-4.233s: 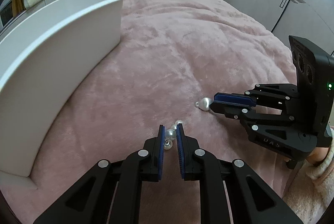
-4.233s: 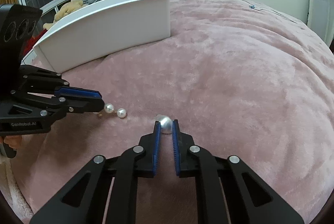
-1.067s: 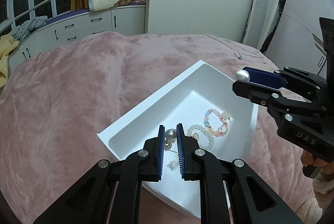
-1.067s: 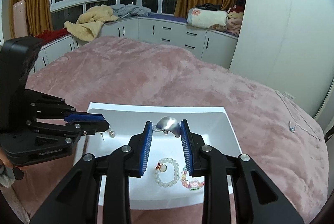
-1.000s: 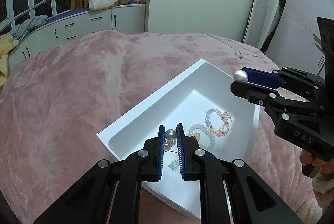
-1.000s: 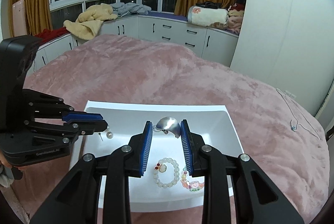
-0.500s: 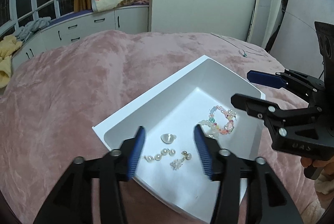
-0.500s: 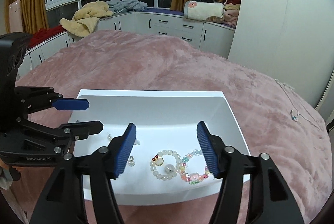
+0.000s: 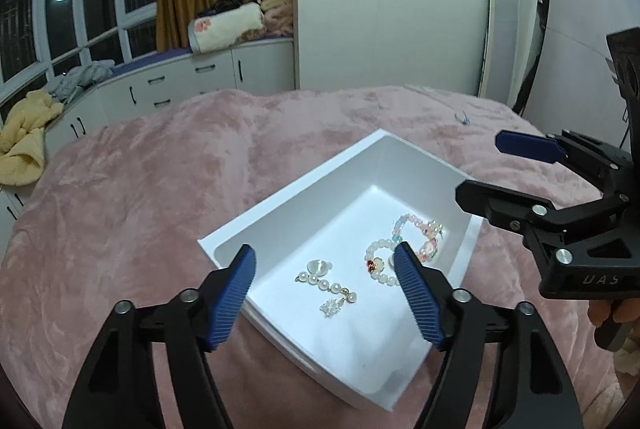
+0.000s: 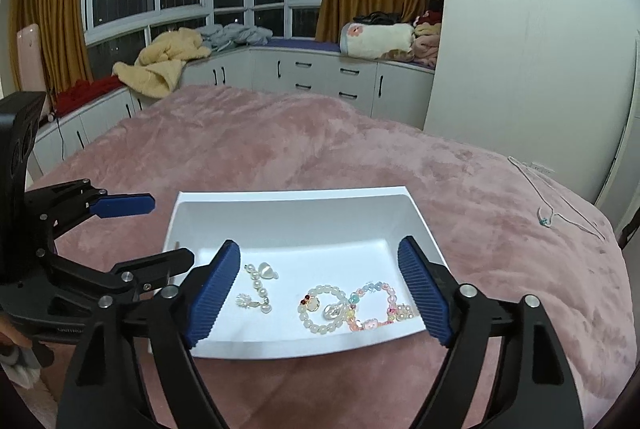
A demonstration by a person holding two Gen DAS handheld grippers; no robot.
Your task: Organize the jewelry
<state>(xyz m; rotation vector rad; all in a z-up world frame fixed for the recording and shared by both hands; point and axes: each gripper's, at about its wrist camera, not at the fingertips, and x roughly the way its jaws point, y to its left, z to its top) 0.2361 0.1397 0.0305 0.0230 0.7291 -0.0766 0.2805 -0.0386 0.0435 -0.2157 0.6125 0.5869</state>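
Your left gripper (image 9: pixel 325 265) and right gripper (image 10: pixel 319 261) both hang over the white tray (image 10: pixel 296 197) on the pink bed (image 10: pixel 280 145), jaws spread wide and holding nothing. The pearl earrings (image 10: pixel 258 285) and beaded bracelets (image 10: pixel 352 305) lie on the tray floor.

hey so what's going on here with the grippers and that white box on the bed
A person is sorting jewelry with two handheld grippers. Both the left gripper and the right gripper hang open and empty above a white tray on the pink blanket. Inside the tray lie a pearl earring, a heart-shaped pearl piece, a white bead bracelet and a pastel bead bracelet. A thin necklace lies on the blanket, outside the tray.
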